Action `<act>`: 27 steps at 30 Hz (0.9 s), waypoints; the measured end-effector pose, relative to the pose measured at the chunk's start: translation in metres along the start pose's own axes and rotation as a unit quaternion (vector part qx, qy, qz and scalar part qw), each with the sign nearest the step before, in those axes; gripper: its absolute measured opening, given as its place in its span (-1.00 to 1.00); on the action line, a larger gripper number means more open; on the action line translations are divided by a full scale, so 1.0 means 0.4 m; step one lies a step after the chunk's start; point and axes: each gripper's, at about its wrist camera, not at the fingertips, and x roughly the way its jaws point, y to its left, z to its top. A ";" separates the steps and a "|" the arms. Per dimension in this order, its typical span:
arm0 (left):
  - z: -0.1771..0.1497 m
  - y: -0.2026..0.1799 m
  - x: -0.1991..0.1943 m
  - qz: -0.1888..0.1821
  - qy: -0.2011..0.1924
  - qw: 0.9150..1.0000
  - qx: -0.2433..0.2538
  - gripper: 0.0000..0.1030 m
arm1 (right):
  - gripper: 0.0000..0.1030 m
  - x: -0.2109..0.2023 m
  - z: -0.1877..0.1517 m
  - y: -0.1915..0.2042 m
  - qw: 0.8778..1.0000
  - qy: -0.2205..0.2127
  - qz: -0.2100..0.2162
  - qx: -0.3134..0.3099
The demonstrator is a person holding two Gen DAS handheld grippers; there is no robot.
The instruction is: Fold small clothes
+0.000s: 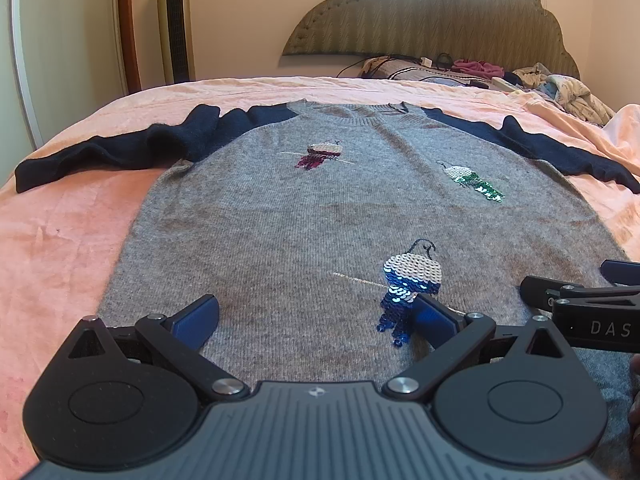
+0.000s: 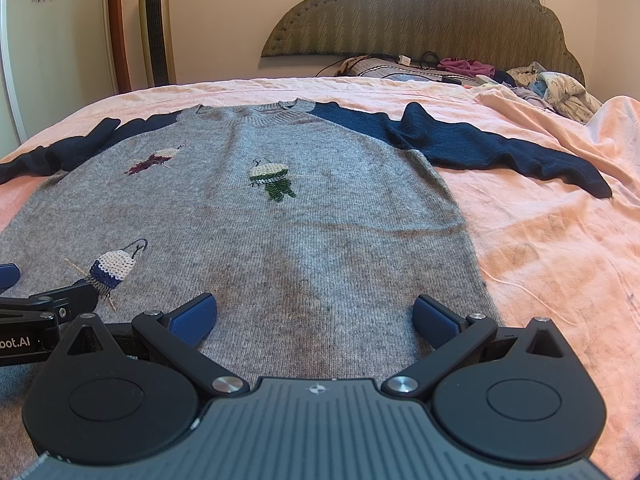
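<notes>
A grey knit sweater (image 1: 288,216) (image 2: 280,236) with navy sleeves lies flat, front up, on a pink bedspread (image 1: 60,240). Three sequin motifs decorate it: maroon (image 1: 320,155), green (image 1: 474,182) and blue (image 1: 408,288). The left sleeve (image 1: 112,154) is bunched; the right sleeve (image 2: 500,148) stretches out sideways. My left gripper (image 1: 316,316) hovers open over the lower hem, its right pad beside the blue motif. My right gripper (image 2: 316,316) stands open over the hem's right part, nothing between its fingers. Each gripper shows at the other view's edge.
A padded headboard (image 2: 432,16) stands at the far end, with pillows, cables and a heap of crumpled clothes (image 2: 560,92) before it. A tower fan (image 2: 156,24) stands at the back left. Bare pink bedspread (image 2: 560,260) stretches right of the sweater.
</notes>
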 end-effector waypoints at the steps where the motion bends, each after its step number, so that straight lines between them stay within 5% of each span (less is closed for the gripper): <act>1: 0.000 0.000 0.000 0.000 0.000 1.000 0.000 1.00 | 1.00 -0.003 0.000 -0.001 1.000 0.001 0.003 -0.003; 5: 0.000 0.000 0.000 0.000 0.000 1.000 0.000 1.00 | 1.00 -0.037 0.044 -0.082 0.998 -0.009 0.070 -0.006; 8: 0.000 -0.001 0.000 0.000 0.000 1.000 0.001 1.00 | 1.00 -0.069 0.114 -0.257 0.989 -0.085 0.095 0.073; 10: 0.000 -0.001 0.000 0.000 0.000 1.000 0.000 1.00 | 1.00 -0.046 0.171 -0.404 0.981 -0.097 0.089 0.146; 13: -0.001 -0.001 -0.001 -0.002 0.000 1.000 0.000 1.00 | 1.00 0.026 0.217 -0.672 0.940 -0.117 0.041 0.318; 16: -0.001 -0.001 -0.001 -0.003 0.000 1.000 -0.001 1.00 | 0.80 0.103 0.224 -0.829 0.912 -0.099 -0.017 0.397; 18: -0.001 -0.001 -0.001 -0.003 0.000 1.000 -0.001 1.00 | 0.32 0.163 0.214 -0.878 0.904 -0.060 -0.026 0.422; 22: 0.000 -0.001 -0.001 -0.003 0.000 1.000 -0.001 1.00 | 0.22 0.237 0.204 -0.891 0.911 -0.055 -0.040 0.407; 27: 0.000 -0.002 -0.003 -0.004 -0.001 1.000 -0.003 1.00 | 0.21 0.249 0.187 -0.904 0.881 -0.085 -0.040 0.463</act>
